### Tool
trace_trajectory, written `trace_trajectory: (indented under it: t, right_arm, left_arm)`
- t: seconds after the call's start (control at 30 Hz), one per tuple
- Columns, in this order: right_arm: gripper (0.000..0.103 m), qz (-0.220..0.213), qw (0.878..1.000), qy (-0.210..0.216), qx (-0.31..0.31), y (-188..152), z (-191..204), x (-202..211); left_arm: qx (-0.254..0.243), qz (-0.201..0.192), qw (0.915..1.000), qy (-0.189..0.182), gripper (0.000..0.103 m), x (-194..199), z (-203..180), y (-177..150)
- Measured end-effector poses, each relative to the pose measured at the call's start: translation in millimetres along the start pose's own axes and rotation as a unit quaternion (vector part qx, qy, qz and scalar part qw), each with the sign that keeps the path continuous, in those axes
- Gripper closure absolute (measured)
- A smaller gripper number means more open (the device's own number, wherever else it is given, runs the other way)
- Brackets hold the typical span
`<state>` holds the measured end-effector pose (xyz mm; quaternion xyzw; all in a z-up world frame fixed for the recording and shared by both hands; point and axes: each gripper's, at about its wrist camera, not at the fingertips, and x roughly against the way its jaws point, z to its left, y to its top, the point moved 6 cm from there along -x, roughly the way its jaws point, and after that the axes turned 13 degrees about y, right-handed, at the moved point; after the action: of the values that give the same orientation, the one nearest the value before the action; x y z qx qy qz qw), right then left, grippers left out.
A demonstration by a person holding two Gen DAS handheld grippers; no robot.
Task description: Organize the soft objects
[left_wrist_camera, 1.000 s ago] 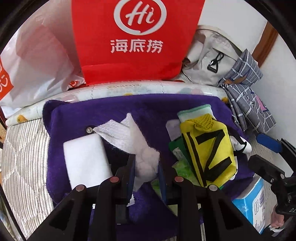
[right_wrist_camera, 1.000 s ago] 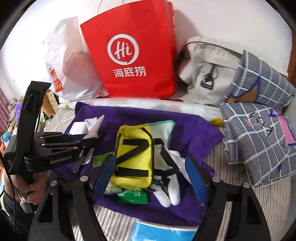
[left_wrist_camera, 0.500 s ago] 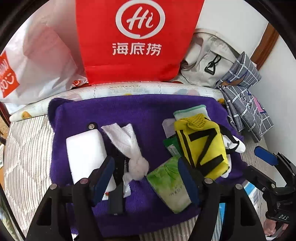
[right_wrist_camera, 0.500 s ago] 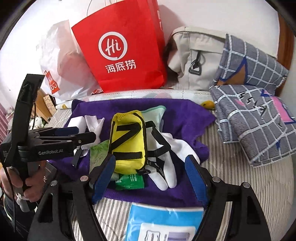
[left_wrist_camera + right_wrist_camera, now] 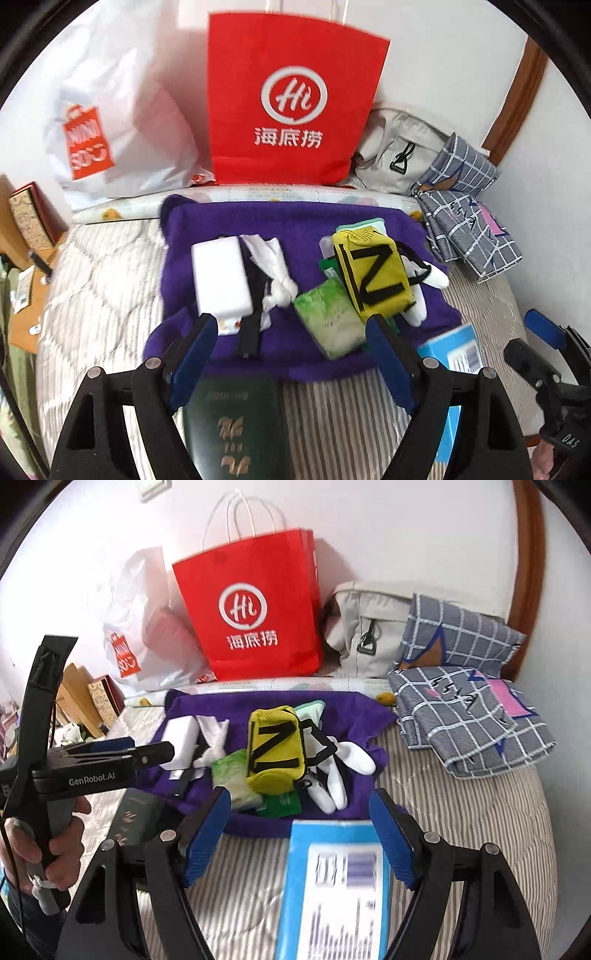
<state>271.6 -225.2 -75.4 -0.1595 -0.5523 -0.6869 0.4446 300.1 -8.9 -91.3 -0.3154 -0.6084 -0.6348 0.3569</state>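
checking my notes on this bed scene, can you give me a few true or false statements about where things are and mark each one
1. The left gripper is open and holds nothing. True.
2. The yellow pouch lies on the purple towel. True.
3. The red paper bag lies flat on the towel. False: it stands upright behind it.
4. The knotted white cloth is clamped in the right gripper. False: it lies free beside the white block.
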Motion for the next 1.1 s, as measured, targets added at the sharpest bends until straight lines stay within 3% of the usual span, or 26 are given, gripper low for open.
trace_trajectory:
  t: [0.13,0.3,0.37,0.53,0.67,0.83,1.1]
  right_arm:
    - [0.026,-0.018,1.0,-0.007,0.001,-7.4,12.1,30.3]
    - [0.025,-0.045,0.999,-0.018,0.007,-18.8,28.9,70.1]
    - [0.019,-0.054,0.998,-0.02,0.009,-24.8,35.5,82.6]
    - [0.015,-0.069,0.997,-0.028,0.019,-45.9,51.7,110.7]
    - [0.008,-0.079,0.996,-0.037,0.02,-61.3,57.0,127.7]
    - [0.003,-0.09,0.995,-0.045,0.017,-75.4,59.1,145.7]
    - [0.002,-0.091,0.995,-0.044,0.014,-86.3,62.8,160.6]
  left_arm:
    - [0.002,-0.016,0.9994,0.031,0.022,25.7,13.8,-15.0]
    - [0.025,-0.034,0.9988,0.026,0.022,61.8,33.9,-35.0]
    - [0.026,-0.042,0.9984,0.028,0.021,74.7,36.7,-43.6]
    - [0.025,-0.06,0.9975,0.028,0.016,105.1,36.7,-66.4]
    - [0.025,-0.075,0.9964,0.03,0.013,125.3,35.9,-81.6]
    - [0.027,-0.097,0.994,0.042,0.0,145.6,34.7,-95.2]
    - [0.038,-0.101,0.9935,0.038,0.0,160.4,34.7,-110.4]
